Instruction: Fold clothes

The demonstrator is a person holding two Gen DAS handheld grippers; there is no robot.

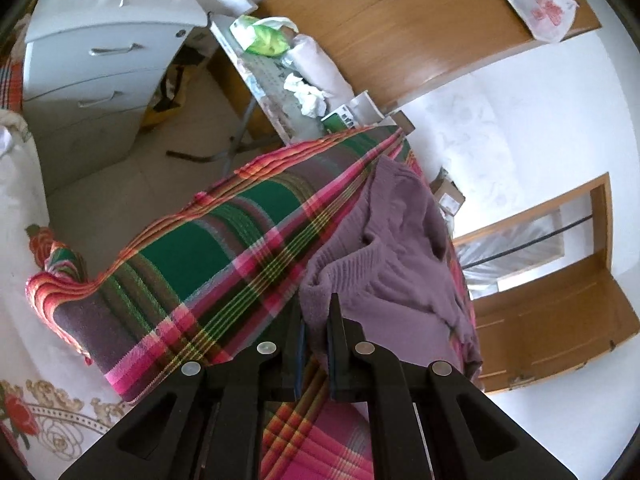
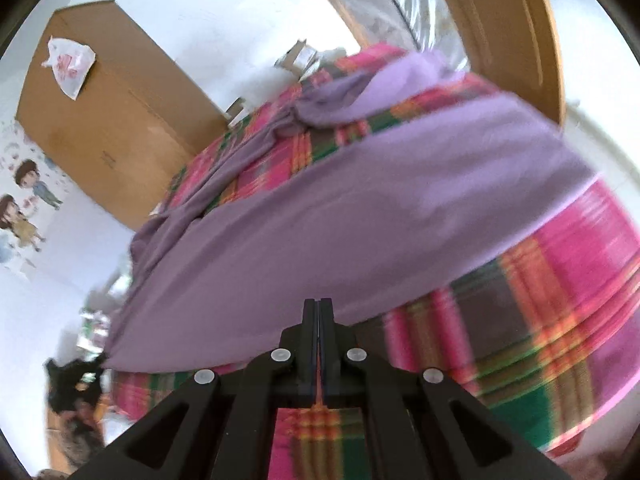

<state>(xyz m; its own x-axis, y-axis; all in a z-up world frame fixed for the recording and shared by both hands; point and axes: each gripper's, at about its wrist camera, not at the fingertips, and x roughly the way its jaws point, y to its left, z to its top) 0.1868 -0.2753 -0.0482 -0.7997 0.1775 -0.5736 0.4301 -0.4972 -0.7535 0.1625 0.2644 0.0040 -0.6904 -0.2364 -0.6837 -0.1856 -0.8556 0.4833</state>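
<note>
Your left tongs (image 1: pixel 316 320) are clenched on a ribbed edge of the purple sweater (image 1: pixel 400 248), cloth pinched between the 2 fingers near the bed's (image 1: pixel 192 264) side edge. Your right tongs (image 2: pixel 319 312) are pressed together at the hem of the sweater's flat body (image 2: pixel 340 216); the blur hides whether any cloth is caught, so I cannot tell that they carry it. The sweater lies on the plaid bedcover, body spread broad, 1 sleeve (image 2: pixel 224 168) trailing rumpled toward the far corner by the wardrobe (image 2: pixel 120 120). To my eye it is not a folded stack: the sleeve is loose and the body is at full width, so sleeve and body folds remain.
</note>
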